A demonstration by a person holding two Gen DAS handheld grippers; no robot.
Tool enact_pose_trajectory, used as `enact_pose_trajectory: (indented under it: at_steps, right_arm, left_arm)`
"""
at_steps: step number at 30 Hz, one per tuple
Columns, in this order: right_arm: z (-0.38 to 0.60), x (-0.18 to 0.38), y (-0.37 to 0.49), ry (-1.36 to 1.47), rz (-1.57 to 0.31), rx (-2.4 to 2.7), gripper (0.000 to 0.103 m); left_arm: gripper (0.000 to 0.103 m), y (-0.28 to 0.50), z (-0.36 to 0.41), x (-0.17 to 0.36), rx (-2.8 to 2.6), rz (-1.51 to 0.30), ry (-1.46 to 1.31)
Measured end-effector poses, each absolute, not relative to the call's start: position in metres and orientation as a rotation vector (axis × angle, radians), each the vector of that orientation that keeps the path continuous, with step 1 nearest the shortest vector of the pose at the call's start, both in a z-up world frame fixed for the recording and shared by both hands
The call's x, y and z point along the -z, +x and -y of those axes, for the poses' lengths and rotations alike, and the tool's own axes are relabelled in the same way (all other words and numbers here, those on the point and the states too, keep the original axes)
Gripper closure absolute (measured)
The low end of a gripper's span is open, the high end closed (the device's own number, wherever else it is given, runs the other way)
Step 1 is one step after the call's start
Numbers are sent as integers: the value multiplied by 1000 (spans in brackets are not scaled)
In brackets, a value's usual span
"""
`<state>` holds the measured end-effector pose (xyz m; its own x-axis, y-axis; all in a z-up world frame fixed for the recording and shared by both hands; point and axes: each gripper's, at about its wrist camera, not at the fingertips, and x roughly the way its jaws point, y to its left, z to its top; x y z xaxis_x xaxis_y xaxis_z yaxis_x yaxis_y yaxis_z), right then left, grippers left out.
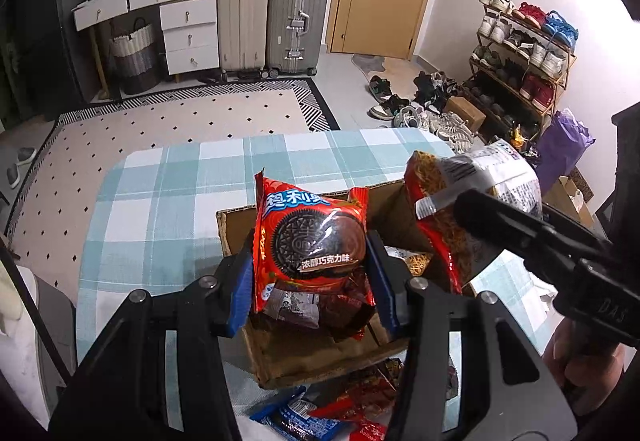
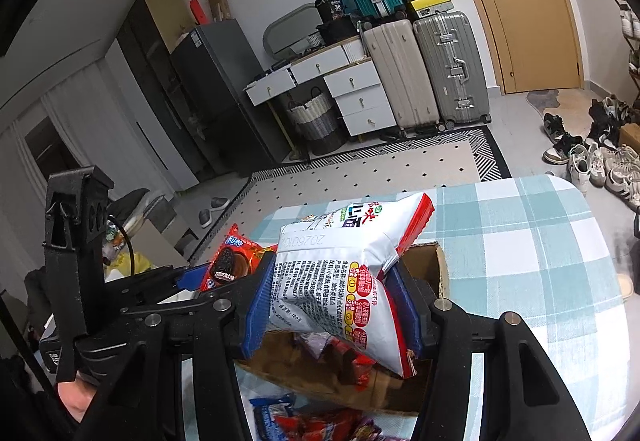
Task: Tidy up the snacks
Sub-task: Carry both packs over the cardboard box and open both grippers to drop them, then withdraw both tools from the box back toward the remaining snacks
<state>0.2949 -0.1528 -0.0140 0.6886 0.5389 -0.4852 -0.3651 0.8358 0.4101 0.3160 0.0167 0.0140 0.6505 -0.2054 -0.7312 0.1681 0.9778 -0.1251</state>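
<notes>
Your left claw [image 1: 310,261] is clamped on a red cookie packet [image 1: 310,237], its blue pads [image 1: 242,281] pressing the packet's two side edges. The packet stands upright between them, printed face toward the camera, and hangs over the open cardboard box [image 1: 280,357]. Your right claw [image 2: 334,293] is clamped on a white noodle bag [image 2: 340,281] with red trim, back panel and small print facing the lens; the bag tilts, its lower corner dipping toward the box [image 2: 438,269].

From the left wrist view, that noodle bag [image 1: 472,197] sits just to the right of the cookie packet, above the box's right side, with the right claw's black finger across it. From the right wrist view, the cookie packet [image 2: 232,265] shows just left of the noodle bag, near it but apart.

The box rests on the surface [image 1: 160,201], which wears a blue and white checked cloth. Inside the box you can see a few dark red wrappers [image 1: 344,313] on the bottom. In front of the box, on the side nearest you, loose snacks lie on the cloth: a blue packet [image 1: 292,417] and several red ones [image 1: 360,405] beside it. Part of your right hand [image 1: 584,357] shows below the right claw's body.
</notes>
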Motion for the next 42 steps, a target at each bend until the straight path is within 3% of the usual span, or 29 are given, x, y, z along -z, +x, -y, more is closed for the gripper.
enact_pose_trajectory:
  at_steps: [11,13,16,36,38,42]
  right_arm:
    - [142,33,317,241,-677,-498,46]
    - [140,33,318,224,-673,-501,43]
    - [143,27,314,199,-638,-478,26]
    - [167,-10,269,204,-542,-455,25]
    - [167,-14,261,200,-532,-458,19]
    - [168,-22,240,188,-511,-463,18]
  left_arm:
    - [54,340,-17,15,216,-887,-54]
    - [34,344,-17,17,210,-899,-52]
    - [25,342,-20,15,200,-874,-52]
    - [21,288,-24,-23,147,-804,-11]
    - [21,279,-26,-28,139,-794,-10]
    - [16,260,-29,-39,131,-770,-11]
